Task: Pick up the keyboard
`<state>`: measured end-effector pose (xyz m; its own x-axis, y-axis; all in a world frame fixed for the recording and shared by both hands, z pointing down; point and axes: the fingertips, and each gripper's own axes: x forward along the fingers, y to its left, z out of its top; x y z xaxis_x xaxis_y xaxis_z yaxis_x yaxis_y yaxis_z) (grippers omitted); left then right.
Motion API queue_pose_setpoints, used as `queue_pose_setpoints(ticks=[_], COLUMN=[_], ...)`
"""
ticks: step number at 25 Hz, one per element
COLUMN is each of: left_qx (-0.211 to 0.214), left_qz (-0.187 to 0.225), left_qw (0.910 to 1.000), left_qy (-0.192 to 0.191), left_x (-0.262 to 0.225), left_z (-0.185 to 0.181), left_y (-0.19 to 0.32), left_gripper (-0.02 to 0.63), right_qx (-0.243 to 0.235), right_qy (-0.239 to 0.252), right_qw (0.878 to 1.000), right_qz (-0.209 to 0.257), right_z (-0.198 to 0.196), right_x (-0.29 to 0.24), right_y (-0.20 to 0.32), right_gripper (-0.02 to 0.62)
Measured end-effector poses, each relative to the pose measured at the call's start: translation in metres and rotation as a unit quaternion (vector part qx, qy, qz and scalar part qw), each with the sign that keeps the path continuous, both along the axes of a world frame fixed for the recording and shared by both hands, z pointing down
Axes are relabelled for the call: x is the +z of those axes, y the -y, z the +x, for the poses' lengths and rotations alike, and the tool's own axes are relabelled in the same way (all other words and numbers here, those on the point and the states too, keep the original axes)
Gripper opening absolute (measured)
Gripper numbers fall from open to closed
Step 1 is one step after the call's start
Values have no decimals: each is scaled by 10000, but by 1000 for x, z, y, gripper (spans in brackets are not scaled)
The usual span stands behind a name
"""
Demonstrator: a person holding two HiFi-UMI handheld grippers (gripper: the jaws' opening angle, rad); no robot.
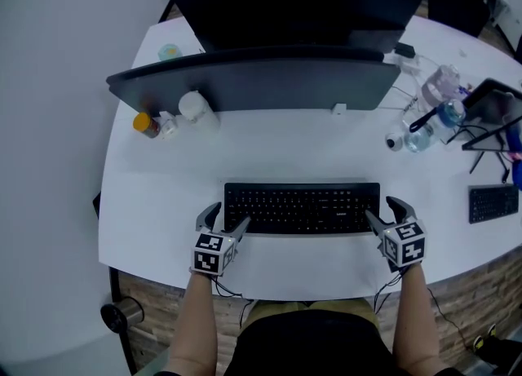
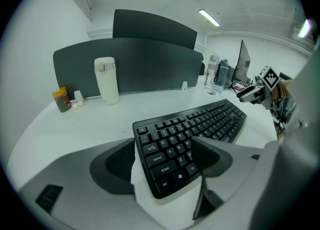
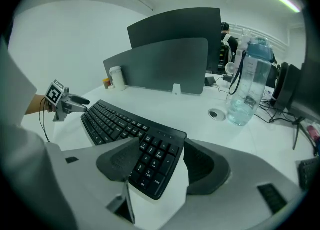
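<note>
Keyboard: the flat black plastic keyboard (image 1: 302, 207) lies on the white rounded desk (image 1: 269, 150), near its front edge, lengthwise across the person.
Left gripper (image 1: 227, 218): jaws wide apart, straddling the keyboard's left end; nothing lifted.
Right gripper (image 1: 382, 211): jaws likewise spread, with the keyboard's right end between them.
Contact: the pads look just clear of the keyboard's edges, though the angle leaves this unsure.
Behind: a dark grey curved partition screen (image 1: 269, 81), with a white cylindrical flask (image 1: 194, 107) in front of it.
Right side: a clear plastic water bottle (image 3: 246, 84) stands well apart.
</note>
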<state>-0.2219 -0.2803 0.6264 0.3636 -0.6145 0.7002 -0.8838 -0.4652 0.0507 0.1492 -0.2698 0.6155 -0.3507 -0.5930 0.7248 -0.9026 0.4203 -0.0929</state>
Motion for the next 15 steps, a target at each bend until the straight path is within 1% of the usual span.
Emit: queue_pose_setpoints(ticks=[3,6,11,13,15], left_qx=[-14,-133,-287,-285,-252], left_qz=[-223,-427,-602,-679,-840], left_qw=[9997,9989,9973,9964,9945], left_qy=[-60,-154,-312,-422,-580], left_x=[8,15,21,23,27], left_z=[-4,-11,-14,-12,-7], left_y=[0,-1,2,3,3], left_gripper=[354,357,364,365,373], right_qx=[59,159,230,207,136], right_qy=[29,214,358,379,350], right_qw=[9998,9990,9971,9966,9963], right_qz=[-165,-345,-635,-709,-776], right_z=[5,9,14,14,14], right_x=[11,23,41,45,49], right_y=[-1,1,3,4,4], right_gripper=[268,268,268,268,270])
